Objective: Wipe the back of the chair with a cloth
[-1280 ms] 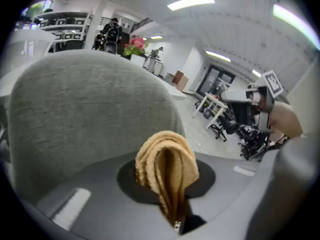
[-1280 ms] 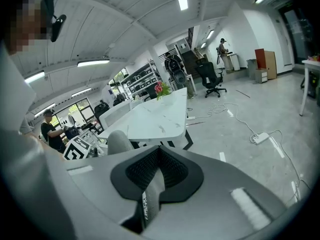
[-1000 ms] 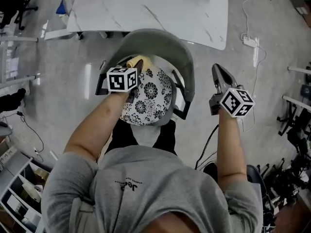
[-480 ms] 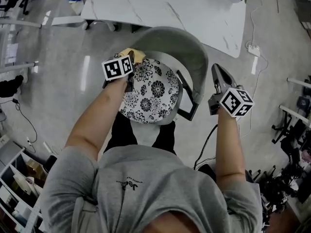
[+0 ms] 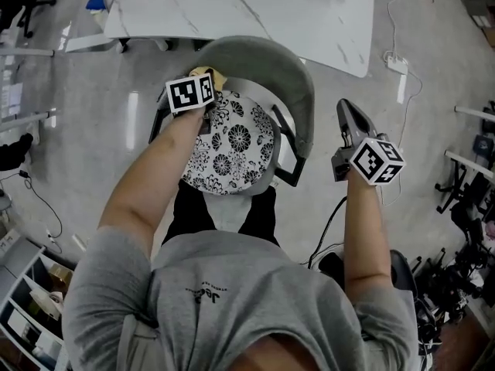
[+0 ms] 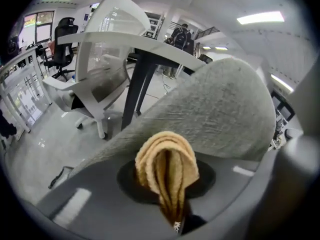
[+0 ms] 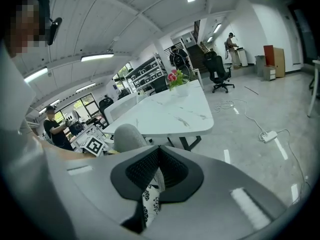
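Jaws of my left gripper [image 6: 172,211] clamp the bunched yellow cloth [image 6: 166,159], its folds at the grey chair back [image 6: 220,109], near its edge; contact I cannot confirm. I judge the cloth soft, light, limp: grip deep in the fold. My right gripper [image 7: 159,179], closed on nothing, hangs beside the chair [image 5: 292,91], apart.

The left gripper [image 5: 201,82] has moved away from the person, from over the far left part of the patterned cushion [image 5: 232,149] to the far left end of the chair back [image 5: 271,59]. The yellow cloth [image 5: 207,73] in its jaws went along, and now only a sliver shows past the marker cube. The chair seems slightly turned, though the head camera may have shifted.
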Available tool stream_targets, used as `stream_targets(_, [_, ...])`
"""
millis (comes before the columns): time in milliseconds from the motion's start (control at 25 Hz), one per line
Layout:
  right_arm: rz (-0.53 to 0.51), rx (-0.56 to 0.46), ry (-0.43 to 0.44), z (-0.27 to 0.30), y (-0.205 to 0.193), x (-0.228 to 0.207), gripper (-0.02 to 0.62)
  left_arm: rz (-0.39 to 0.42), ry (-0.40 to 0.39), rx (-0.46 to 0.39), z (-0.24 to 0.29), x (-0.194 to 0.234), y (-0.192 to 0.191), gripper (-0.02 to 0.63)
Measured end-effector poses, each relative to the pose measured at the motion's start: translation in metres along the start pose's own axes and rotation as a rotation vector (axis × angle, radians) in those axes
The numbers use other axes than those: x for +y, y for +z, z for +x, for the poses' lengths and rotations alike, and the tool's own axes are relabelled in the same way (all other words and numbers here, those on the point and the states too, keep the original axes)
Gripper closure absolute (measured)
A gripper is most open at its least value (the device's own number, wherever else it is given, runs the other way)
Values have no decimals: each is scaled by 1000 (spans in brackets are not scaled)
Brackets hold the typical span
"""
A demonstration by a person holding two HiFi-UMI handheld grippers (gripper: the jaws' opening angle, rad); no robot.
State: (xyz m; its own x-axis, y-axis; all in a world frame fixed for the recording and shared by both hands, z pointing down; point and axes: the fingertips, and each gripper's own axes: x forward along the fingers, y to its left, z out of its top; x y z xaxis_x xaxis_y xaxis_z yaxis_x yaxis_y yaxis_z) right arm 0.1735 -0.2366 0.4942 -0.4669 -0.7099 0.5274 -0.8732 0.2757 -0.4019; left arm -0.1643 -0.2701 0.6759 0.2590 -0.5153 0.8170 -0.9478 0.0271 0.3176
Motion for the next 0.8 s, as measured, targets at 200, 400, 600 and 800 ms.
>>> stream_targets(200, [15, -19, -19, -15, 1, -25, 592, 136, -59, 22, 22, -63, 5, 497])
stream_targets(400, [29, -46, -34, -33, 2, -47, 592, 331, -165, 44, 33, -139, -7, 497])
stream_targets(600, [44, -69, -38, -50, 3, -63, 592, 493, -252, 60, 34, -200, -30, 497])
stream_targets(800, [55, -85, -51, -70, -1, -76, 592, 618, -349, 81, 23, -245, -57, 499])
